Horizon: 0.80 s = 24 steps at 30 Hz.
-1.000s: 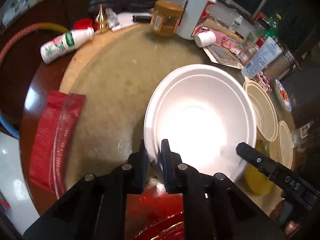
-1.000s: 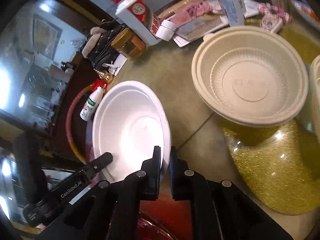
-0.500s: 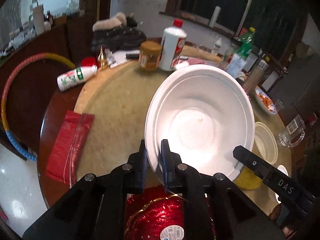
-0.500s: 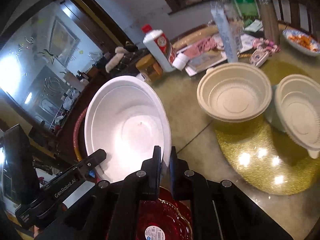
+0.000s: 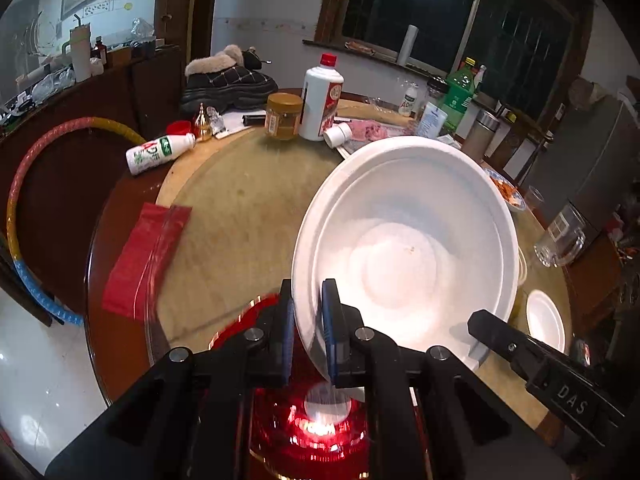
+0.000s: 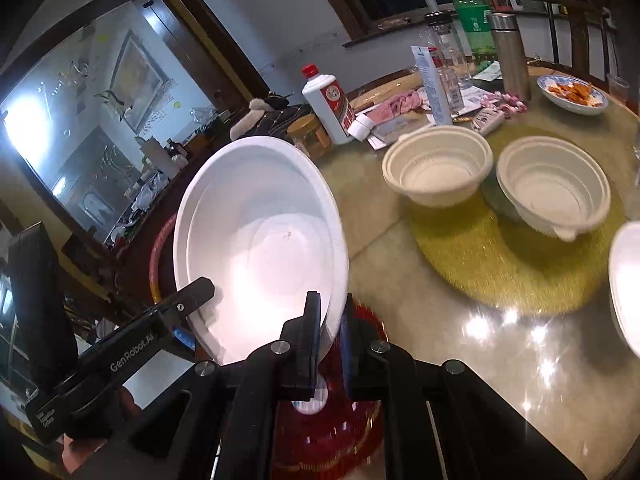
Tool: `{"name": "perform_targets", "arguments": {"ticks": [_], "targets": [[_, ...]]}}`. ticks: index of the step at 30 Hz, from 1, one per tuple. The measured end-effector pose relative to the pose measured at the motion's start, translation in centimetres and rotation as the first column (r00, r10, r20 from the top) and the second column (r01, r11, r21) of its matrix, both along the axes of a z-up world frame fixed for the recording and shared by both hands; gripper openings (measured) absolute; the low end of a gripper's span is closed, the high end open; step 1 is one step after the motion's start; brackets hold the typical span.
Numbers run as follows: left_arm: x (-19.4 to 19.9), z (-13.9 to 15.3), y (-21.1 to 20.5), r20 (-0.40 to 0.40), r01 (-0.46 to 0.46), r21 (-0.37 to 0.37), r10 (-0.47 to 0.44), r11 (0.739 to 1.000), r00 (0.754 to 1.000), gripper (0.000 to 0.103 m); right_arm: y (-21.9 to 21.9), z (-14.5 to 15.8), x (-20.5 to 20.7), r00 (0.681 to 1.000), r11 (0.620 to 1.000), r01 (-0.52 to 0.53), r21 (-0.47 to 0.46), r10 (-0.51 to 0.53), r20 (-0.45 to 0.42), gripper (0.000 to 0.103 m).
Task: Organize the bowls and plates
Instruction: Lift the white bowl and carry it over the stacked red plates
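The large white round bowl (image 5: 404, 248) is in the air above the round table (image 5: 240, 208), tilted, over a red glittering plate (image 5: 320, 436). The left gripper (image 5: 308, 332) is clenched on its near rim, and the right gripper (image 6: 329, 340) clamps the opposite rim. Two cream plastic bowls (image 6: 438, 164) stand on a gold mat (image 6: 516, 264).

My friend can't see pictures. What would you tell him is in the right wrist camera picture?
The right gripper pinches the rim of a big white bowl, the left gripper clamping its other side, above a shiny red plate. Two cream plastic bowls sit beyond on a gold placemat.
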<state>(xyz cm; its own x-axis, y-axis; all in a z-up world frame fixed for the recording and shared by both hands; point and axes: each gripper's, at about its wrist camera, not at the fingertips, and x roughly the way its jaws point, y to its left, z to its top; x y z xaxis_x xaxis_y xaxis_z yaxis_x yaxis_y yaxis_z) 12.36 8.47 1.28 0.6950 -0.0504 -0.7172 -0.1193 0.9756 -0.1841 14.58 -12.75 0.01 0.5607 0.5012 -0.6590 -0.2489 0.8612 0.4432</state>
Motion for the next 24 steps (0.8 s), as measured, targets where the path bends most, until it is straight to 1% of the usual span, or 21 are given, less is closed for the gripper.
{"name": "perform_targets", "arguments": {"ticks": [5, 15, 24], "targets": [[-1.7, -0.7, -0.4, -0.008, 0.017, -0.031, -0.017, 0.999, 1.000, 0.010, -0.8, -0.3, -2.2, 1.000, 1.000, 0.011, -0.002, -0.011, -0.005, 0.009], [-4.1, -2.0, -1.9, -0.014, 0.044, -0.050, -0.044, 0.998, 0.999, 0.010, -2.4, -1.0, -4.8, 0.999, 0.999, 0.047, -0.005, -0.047, -0.024, 0.009], [-5.7, -2.0, -2.2, -0.004, 0.049, -0.057, -0.050, 0.997, 0.999, 0.010, -2.6, -0.8, -6.4, 0.998, 0.998, 0.055, -0.014, -0.055, -0.020, 0.009]]}}
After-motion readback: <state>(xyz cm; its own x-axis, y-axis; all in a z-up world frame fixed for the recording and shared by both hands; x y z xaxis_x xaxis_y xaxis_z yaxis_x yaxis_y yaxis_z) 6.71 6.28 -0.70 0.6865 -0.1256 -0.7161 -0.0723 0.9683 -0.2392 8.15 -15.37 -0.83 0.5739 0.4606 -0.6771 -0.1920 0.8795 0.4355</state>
